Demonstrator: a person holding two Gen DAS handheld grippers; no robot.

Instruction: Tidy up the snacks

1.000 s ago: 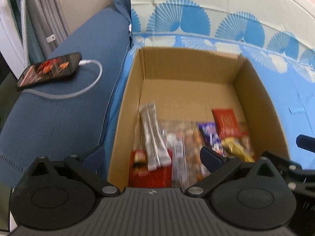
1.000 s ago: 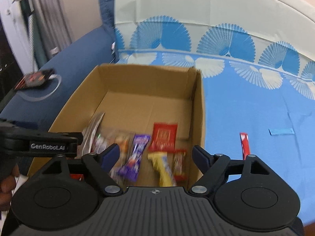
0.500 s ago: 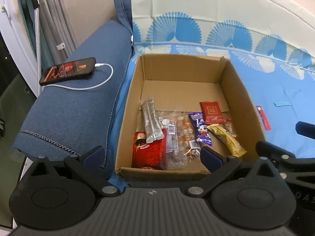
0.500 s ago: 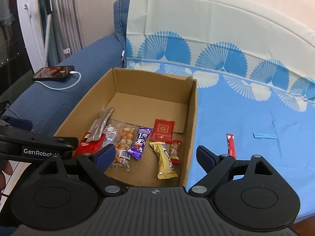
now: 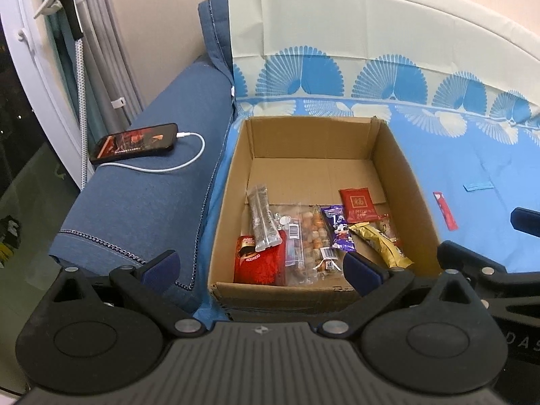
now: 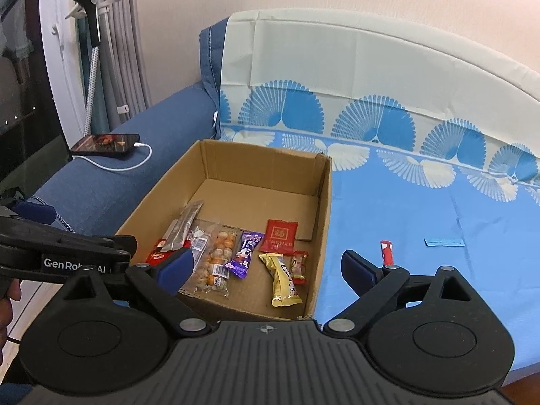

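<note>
Both the left gripper [image 5: 260, 266] and right gripper [image 6: 266, 266] are held wide open and empty; the right jaws have just been opening. One red snack stick [image 6: 386, 251] remains on the blue sheet [image 6: 422, 287] beside the cardboard box [image 6: 322, 236]; it should be approached from above and pinched across its width.

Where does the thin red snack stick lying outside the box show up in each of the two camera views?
Left wrist view: the red stick lies on the blue sheet, right of the cardboard box, at mid-height.
Right wrist view: red stick right of centre, just above the right finger, partly hidden.
Shared landmark: the box, whose right wall is nearest the stick.
</note>
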